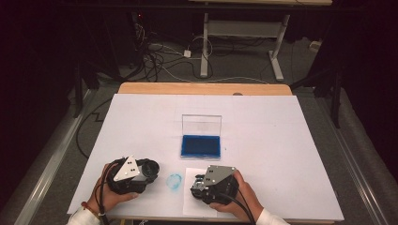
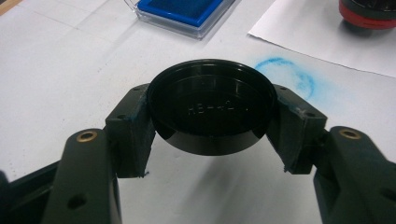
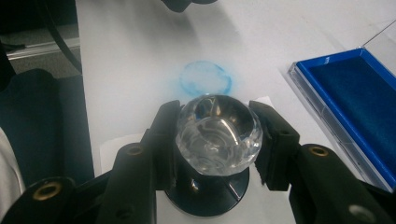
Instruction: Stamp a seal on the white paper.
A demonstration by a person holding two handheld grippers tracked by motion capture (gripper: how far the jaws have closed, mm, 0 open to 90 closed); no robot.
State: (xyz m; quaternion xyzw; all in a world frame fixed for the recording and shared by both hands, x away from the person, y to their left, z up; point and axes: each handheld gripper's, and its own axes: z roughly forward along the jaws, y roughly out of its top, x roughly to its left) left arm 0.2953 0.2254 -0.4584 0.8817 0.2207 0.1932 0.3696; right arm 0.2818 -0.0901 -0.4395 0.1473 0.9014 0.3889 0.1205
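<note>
Left gripper [image 2: 212, 140] jaws clamp black round cap [image 2: 211, 106]; right gripper [image 3: 217, 144] jaws grip stamp's clear knob [image 3: 218, 134] over paper sheet [image 1: 190, 199].

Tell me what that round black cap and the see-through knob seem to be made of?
The round black cap looks like moulded glossy plastic: smooth sheen, raised lettering inside. The see-through knob looks like clear acrylic or glass; it shows bright reflections and distorted shapes through it, so which one is uncertain.

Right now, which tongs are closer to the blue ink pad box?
Right. The right tongs, gripping a clear-knobbed stamp, sit just below the ink pad box; the left tongs, holding a black cap, are farther off to its left.
</note>
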